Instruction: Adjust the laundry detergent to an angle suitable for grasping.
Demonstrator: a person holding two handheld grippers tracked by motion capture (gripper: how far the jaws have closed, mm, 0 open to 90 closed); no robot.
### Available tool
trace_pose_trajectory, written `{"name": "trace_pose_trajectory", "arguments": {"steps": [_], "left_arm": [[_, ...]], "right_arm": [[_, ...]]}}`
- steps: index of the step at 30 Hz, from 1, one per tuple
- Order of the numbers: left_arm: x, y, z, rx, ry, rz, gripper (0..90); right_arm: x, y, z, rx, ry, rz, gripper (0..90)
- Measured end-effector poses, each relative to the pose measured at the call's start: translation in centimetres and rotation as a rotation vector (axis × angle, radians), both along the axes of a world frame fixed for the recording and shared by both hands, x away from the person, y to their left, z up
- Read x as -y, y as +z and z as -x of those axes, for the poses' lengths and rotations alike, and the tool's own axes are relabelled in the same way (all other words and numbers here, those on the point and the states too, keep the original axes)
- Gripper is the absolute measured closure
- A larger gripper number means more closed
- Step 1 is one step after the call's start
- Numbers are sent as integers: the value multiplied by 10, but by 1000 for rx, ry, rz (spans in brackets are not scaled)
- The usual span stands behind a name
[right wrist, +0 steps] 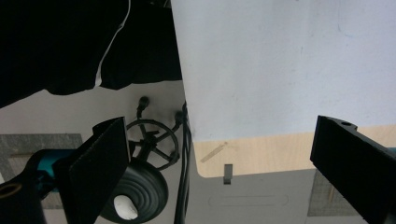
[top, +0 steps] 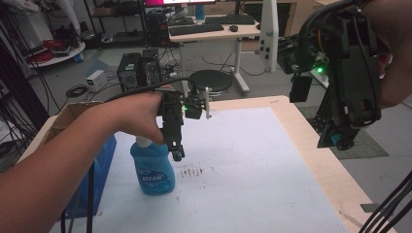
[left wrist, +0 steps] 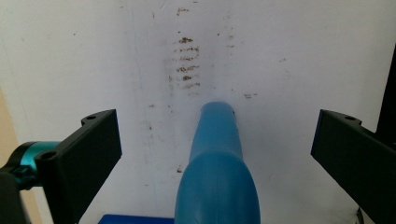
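Note:
A blue spray bottle (top: 152,172) with a label stands on the white sheet (top: 252,160) at the table's left. My left gripper (top: 177,154) hangs over its top, pointing down. In the left gripper view the bottle's blue spray head (left wrist: 217,168) lies between the two wide-apart jaws of my left gripper (left wrist: 218,123), touching neither. Just right of the bottle, brown smears (top: 193,171) (left wrist: 187,65) mark the sheet. Held high off the table's right edge, my right gripper (top: 340,138) (right wrist: 219,140) is open with nothing between its jaws.
A cardboard box (top: 73,114) and a blue bag (top: 99,170) sit at the table's left edge. The wooden table rim (top: 320,160) runs along the right. Beyond are a round black stool (top: 210,80), computer cases and a desk. A black chair base (right wrist: 140,186) stands on the floor below.

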State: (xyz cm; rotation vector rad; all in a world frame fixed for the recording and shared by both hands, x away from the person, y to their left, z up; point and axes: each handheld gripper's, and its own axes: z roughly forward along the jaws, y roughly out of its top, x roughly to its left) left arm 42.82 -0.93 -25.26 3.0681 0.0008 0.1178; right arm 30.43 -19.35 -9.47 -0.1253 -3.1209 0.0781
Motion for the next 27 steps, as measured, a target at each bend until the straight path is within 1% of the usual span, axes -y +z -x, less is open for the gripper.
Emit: {"name": "trace_pose_trajectory", "arguments": {"steps": [3,6,8,10,16,19,27], "left_arm": [[0,0,0,1,0,-1,16],[0,0,1,-1,4,-1,16],[0,-2,1,-10,5,-5,16],[0,-3,0,-9,9,-17,16],[-3,-1,-1,-11,25,-11,16],[-3,-1,-1,-11,21,-12,16],[-5,-3,-3,-15,10,-11,16]], "right_arm": [[2,1,-2,7,-8,-1,37],[6,-1,-7,13,-2,-16,37],[7,-2,-8,14,-7,-12,37],[10,-5,-8,26,-10,-7,37],[15,-6,-8,25,-12,-6,38],[14,-6,-8,30,-10,-14,37],[11,-6,-12,31,-14,-12,38]]}}
